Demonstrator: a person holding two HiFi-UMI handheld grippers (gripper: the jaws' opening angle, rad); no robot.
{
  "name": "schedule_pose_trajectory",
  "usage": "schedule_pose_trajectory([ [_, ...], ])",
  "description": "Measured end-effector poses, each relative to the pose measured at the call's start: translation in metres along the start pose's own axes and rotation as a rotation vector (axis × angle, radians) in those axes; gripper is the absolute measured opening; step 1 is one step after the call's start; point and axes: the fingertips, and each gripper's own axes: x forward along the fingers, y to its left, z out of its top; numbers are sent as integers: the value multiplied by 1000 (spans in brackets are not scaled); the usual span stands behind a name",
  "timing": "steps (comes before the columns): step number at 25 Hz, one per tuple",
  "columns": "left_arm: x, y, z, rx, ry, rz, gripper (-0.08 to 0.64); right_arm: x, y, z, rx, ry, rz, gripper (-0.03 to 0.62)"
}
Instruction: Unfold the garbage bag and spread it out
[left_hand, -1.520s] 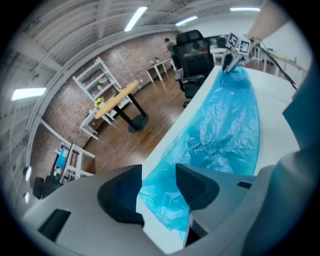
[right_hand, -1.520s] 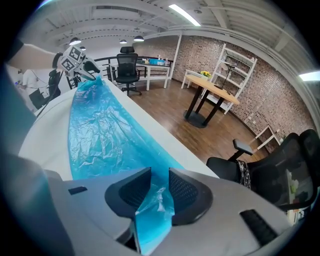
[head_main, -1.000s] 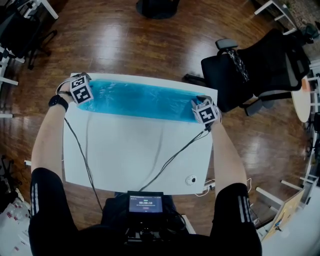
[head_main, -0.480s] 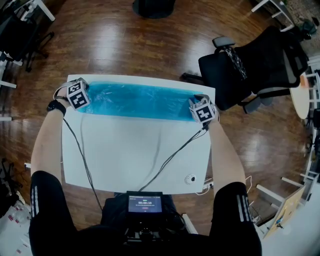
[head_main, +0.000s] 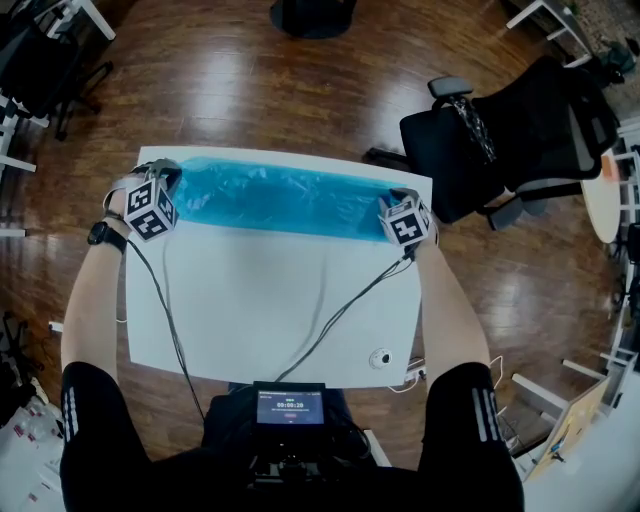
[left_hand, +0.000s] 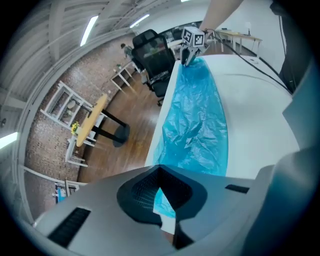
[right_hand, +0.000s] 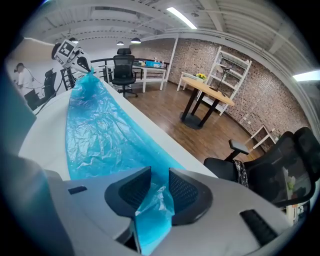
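- Garbage bag: translucent blue film, heavily crinkled, lying as one long narrow band along the far edge of the white table, running left to right.
- Left gripper: jaws pressed together, pinching the bag's left end. That end peaks up off the tabletop.
- Right gripper: jaws clamp a bunched fold of the bag's right end.
- The band spans the gap between both grippers.
- Cables cross the near part of the table.
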Motion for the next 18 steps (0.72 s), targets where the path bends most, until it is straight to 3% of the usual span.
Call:
schedule_pose_trajectory([
  [12,-73,-12,29,192,-136,309,2,2,0,4,-77,-1,-25,143],
  [18,-96,-28,28,214,-166,418,2,2,2,8,-107,2,-34,150],
])
